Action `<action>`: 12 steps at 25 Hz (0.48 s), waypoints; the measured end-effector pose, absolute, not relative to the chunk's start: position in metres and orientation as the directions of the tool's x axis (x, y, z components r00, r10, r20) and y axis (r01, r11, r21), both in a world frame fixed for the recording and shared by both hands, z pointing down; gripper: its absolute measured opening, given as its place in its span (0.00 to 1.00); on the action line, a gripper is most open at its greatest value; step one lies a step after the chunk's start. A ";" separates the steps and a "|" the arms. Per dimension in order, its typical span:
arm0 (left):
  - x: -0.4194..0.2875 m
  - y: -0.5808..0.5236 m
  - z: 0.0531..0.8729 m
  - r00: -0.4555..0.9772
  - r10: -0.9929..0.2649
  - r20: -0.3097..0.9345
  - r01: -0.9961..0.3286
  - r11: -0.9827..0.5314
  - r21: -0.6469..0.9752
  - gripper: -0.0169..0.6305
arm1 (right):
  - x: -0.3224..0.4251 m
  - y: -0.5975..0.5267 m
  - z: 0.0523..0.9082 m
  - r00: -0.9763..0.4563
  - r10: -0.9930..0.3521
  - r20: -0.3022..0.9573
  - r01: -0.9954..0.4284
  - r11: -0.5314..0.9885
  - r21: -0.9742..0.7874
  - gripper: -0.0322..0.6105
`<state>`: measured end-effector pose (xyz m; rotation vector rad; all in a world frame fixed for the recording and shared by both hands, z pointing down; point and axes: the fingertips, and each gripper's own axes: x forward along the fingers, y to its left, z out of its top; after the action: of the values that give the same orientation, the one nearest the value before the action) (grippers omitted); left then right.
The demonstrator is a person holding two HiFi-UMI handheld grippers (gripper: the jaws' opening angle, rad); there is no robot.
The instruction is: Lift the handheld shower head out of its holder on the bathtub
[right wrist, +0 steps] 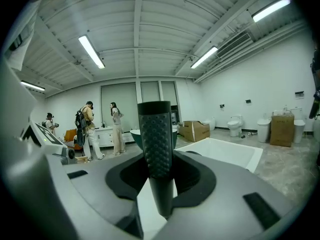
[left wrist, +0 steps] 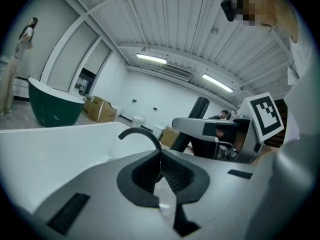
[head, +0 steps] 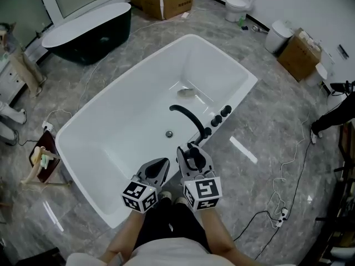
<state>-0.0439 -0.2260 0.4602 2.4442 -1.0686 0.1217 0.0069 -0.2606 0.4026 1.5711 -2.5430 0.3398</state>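
Gripping the black, dimpled shower head upright between its pads, the right gripper holds it over the bathtub's near rim, apparently free of its holder, while the left gripper hangs closed and empty beside it, so the next move probably calls only for a steady grip.

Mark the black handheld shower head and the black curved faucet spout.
black handheld shower head [right wrist: 155, 134]: right gripper view, dimpled face.
black curved faucet spout [head: 191, 117]: head view, arch middle.
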 end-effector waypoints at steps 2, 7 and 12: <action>-0.043 -0.225 0.453 0.695 -0.673 0.254 -0.713 -0.595 0.373 0.05 | 0.004 -0.252 0.393 -0.459 -0.862 0.217 -0.888 0.443 -0.118 0.26; -0.043 -0.223 0.428 0.706 -0.675 0.212 -0.700 -0.620 0.356 0.05 | -0.007 -0.242 0.361 -0.487 -0.859 0.158 -0.873 0.476 -0.101 0.25; -0.044 -0.225 0.412 0.721 -0.669 0.184 -0.685 -0.646 0.336 0.05 | -0.006 -0.237 0.344 -0.482 -0.867 0.128 -0.876 0.472 -0.100 0.25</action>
<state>-0.0441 -0.2255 0.4116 2.5438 -1.0466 0.0606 -0.0063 -0.2371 0.3445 1.5669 -2.6444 0.2337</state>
